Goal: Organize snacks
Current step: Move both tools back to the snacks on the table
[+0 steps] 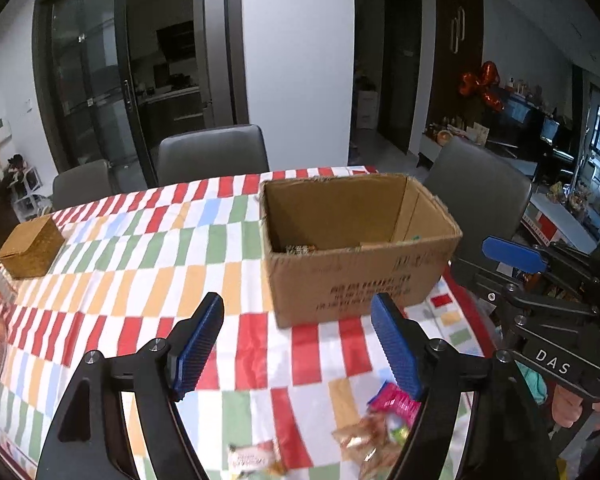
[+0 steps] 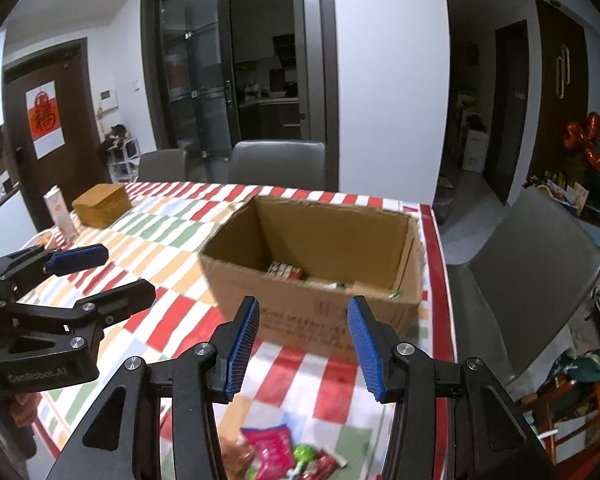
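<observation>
Checked cloth in red, green, orange and white covers the table (image 1: 148, 248), and at its near edge lies a loose heap of snack packets (image 2: 284, 456), a pink one on top with crinkled gold wrappers beside it. Both tongs hang just above that heap with nothing in them: the left tongs (image 1: 300, 344) stand wide apart, their right blue pad just over the pink packet in the left view, while the right tongs (image 2: 304, 344) are also spread, a little less, and touch nothing. This looks like the moment between placements, so the next move probably calls for lowering one pair onto a single packet and closing gently on the crinkly film. Farther back stands the open cardboard box (image 1: 352, 280), with a few packets already on its floor.
</observation>
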The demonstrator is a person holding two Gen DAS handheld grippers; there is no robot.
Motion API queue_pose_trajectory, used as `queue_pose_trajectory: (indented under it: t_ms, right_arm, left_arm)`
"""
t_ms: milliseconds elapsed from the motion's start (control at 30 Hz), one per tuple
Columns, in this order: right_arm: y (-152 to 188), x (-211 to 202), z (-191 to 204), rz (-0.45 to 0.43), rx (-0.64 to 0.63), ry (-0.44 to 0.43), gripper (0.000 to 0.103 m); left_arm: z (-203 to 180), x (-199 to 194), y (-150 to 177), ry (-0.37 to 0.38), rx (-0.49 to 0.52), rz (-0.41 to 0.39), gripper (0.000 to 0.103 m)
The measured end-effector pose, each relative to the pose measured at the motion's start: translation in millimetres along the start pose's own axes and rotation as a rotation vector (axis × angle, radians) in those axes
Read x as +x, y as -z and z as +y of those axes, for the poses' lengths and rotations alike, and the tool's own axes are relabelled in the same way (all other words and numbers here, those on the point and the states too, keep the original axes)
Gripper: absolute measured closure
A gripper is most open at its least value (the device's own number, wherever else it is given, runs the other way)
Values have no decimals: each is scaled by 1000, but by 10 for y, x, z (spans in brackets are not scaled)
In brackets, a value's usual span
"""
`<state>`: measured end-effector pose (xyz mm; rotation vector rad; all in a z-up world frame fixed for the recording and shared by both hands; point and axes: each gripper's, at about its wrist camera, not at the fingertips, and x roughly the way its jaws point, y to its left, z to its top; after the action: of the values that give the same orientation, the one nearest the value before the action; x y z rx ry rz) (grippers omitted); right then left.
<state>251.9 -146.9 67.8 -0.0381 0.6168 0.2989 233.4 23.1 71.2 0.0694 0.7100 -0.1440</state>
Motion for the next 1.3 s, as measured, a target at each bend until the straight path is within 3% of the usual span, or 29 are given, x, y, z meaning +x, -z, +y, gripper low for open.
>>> queue_pose_trajectory:
  t_ms: [500, 1033, 1300]
  right_arm:
    - [561, 107, 587, 145, -56, -105, 56]
    - [1189, 532, 781, 392, -35, -145, 56]
    - [1357, 746, 829, 464, -42, -129, 56]
  left_arm:
    - [324, -188, 738, -80, 17, 90, 21]
    - [431, 215, 1375, -43, 20, 277, 21]
    - [504, 527, 1590, -2, -9, 348, 21]
